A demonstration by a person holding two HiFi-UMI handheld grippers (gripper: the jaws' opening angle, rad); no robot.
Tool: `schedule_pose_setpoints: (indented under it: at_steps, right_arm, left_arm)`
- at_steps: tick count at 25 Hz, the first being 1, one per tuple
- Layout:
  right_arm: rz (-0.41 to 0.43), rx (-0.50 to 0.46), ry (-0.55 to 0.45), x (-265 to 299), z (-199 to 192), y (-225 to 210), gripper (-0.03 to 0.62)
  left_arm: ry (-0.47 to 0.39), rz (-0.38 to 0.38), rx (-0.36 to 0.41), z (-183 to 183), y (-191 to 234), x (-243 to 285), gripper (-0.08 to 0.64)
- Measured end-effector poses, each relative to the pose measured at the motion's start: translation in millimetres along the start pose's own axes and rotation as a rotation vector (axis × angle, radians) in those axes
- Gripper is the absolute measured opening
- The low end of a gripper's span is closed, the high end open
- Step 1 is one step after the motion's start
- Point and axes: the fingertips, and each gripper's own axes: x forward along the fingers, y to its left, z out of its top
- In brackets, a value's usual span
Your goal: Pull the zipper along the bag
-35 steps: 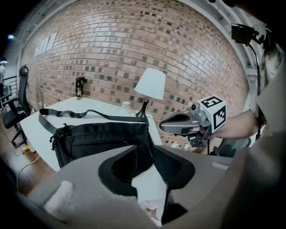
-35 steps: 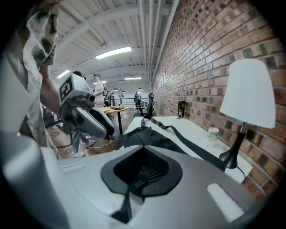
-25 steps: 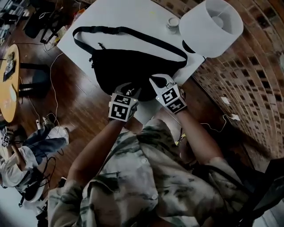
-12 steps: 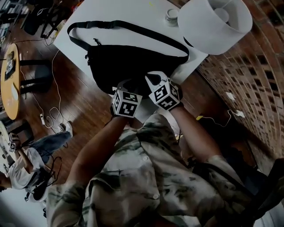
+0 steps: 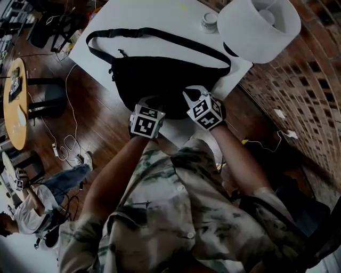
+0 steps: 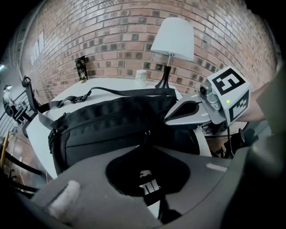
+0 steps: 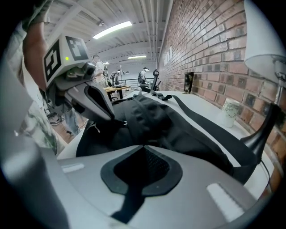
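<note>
A black waist bag (image 5: 160, 80) lies on the white table (image 5: 133, 13), its strap (image 5: 160, 34) looped behind it. Both grippers are at the bag's near edge. My left gripper (image 5: 153, 102) is shut; in the left gripper view its jaws (image 6: 145, 144) meet on the zipper pull (image 6: 146, 134), and a black tab with a white logo hangs behind the tips. My right gripper (image 5: 186, 97) sits just to its right. In the right gripper view its jaws (image 7: 143, 146) are pinched shut on the bag's fabric (image 7: 165, 120). Each gripper appears in the other's view, beside the bag.
A white lamp (image 5: 261, 26) and a small cup (image 5: 209, 20) stand at the table's far right, by the brick wall (image 5: 298, 90). Wooden floor with cables lies left of the table. A round table (image 5: 13, 101) and a seated person (image 5: 32, 208) are at the far left.
Both grippers stay at the bag's near edge. The head view has shifted a little; the bag has not visibly moved.
</note>
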Motion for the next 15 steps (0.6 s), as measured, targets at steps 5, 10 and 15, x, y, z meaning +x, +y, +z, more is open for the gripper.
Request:
schedule_pose_setpoints:
  at_steps: [5,10,15]
  right_arm:
    - [-0.014,0.015,0.062,2.4,-0.3,-0.2,0.006]
    - [-0.042,0.109,0.092,2.2,-1.6,-5.6,0.006]
    - [-0.097,0.175,0.125,0.6,-5.3,-8.8,0.006]
  left_arm:
    - [-0.021,-0.12,0.079,6.2,12.4,-4.5,0.02]
    - [-0.017,-0.24,0.168,10.0,30.2,-5.4,0.02]
    - [-0.018,-0.338,0.227,4.9,57.3,-11.1,0.02]
